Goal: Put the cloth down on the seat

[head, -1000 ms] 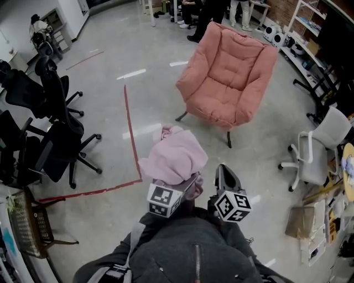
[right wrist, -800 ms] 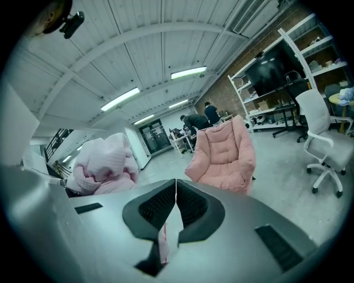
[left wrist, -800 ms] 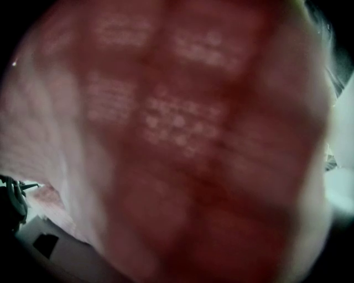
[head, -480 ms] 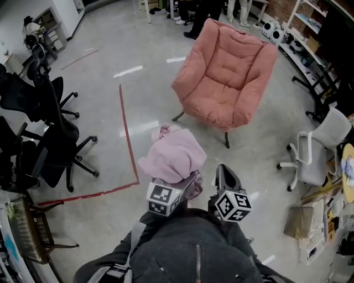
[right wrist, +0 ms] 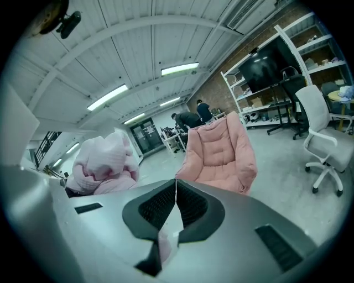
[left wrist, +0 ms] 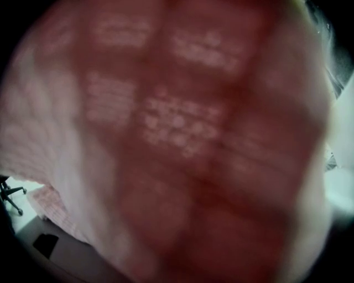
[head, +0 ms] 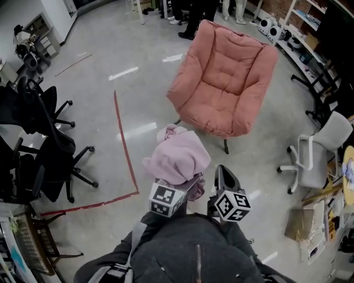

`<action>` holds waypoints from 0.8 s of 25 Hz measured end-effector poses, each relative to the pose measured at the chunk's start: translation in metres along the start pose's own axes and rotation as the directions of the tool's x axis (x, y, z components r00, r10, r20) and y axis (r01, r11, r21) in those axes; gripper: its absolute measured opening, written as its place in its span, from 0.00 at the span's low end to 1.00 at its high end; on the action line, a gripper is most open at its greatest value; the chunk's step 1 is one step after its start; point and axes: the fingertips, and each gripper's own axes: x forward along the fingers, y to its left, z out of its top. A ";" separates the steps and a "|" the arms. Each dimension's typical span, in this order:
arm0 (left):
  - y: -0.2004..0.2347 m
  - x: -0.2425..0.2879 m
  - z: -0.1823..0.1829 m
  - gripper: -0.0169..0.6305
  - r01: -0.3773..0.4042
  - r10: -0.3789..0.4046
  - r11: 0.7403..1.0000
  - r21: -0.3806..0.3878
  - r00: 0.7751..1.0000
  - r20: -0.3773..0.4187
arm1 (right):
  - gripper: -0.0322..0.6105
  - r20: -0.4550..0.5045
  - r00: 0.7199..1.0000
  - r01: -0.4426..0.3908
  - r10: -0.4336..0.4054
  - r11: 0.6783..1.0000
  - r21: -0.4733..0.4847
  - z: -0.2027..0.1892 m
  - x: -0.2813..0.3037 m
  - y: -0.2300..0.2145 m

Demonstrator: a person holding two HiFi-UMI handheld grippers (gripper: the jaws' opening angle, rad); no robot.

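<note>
A bunched pink cloth (head: pixel 178 157) is heaped over the front of my left gripper (head: pixel 176 193), which holds it up at chest height; the jaws are buried under it. The same cloth (left wrist: pixel 177 138) fills the left gripper view as a blur. The pink armchair (head: pixel 224 77) stands ahead and slightly right, its seat (head: pixel 213 102) bare. Beside the cloth, my right gripper (head: pixel 223 172) is shut with nothing in it. In the right gripper view its jaws (right wrist: pixel 176 185) meet at the tips, with the armchair (right wrist: pixel 218 152) beyond them and the cloth (right wrist: pixel 105 163) to the left.
Black office chairs (head: pixel 50 149) crowd the left side. A red tape line (head: pixel 124 149) runs along the grey floor. A white office chair (head: pixel 315 155) stands at the right, with shelving (head: pixel 301 38) behind it. People (head: pixel 193 11) stand behind the armchair.
The armchair has come a little closer and the black chairs have slid left and back. Both grippers and the cloth keep their places in front of the body.
</note>
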 end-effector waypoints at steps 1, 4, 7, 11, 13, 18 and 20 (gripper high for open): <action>0.006 0.006 0.003 0.75 0.002 -0.002 1.000 0.001 1.000 -0.003 | 0.07 0.000 1.000 0.004 -0.004 1.000 0.006 0.004 0.008 -0.001; 0.021 0.024 0.014 0.75 0.009 -0.009 1.000 0.010 1.000 -0.012 | 0.07 0.001 1.000 0.017 -0.017 1.000 0.021 0.018 0.030 -0.007; 0.037 0.042 0.028 0.75 0.019 -0.018 1.000 0.017 1.000 -0.018 | 0.07 -0.006 1.000 0.019 -0.019 0.999 0.032 0.029 0.056 -0.007; 0.062 0.065 0.040 0.75 0.028 -0.027 0.999 0.024 0.999 -0.034 | 0.07 -0.024 1.000 0.005 -0.004 0.999 0.038 0.042 0.094 -0.003; 0.075 0.076 0.047 0.75 0.033 -0.032 0.999 0.032 0.999 -0.040 | 0.07 -0.029 1.000 0.004 -0.003 0.999 0.040 0.049 0.111 -0.001; 0.110 0.104 0.066 0.75 0.040 -0.038 0.999 0.036 0.998 -0.043 | 0.07 -0.039 0.999 0.002 0.000 0.999 0.039 0.066 0.153 0.004; 0.121 0.116 0.073 0.75 0.047 -0.045 0.998 0.037 0.998 -0.041 | 0.07 -0.038 0.999 0.004 -0.003 0.999 0.037 0.072 0.167 0.004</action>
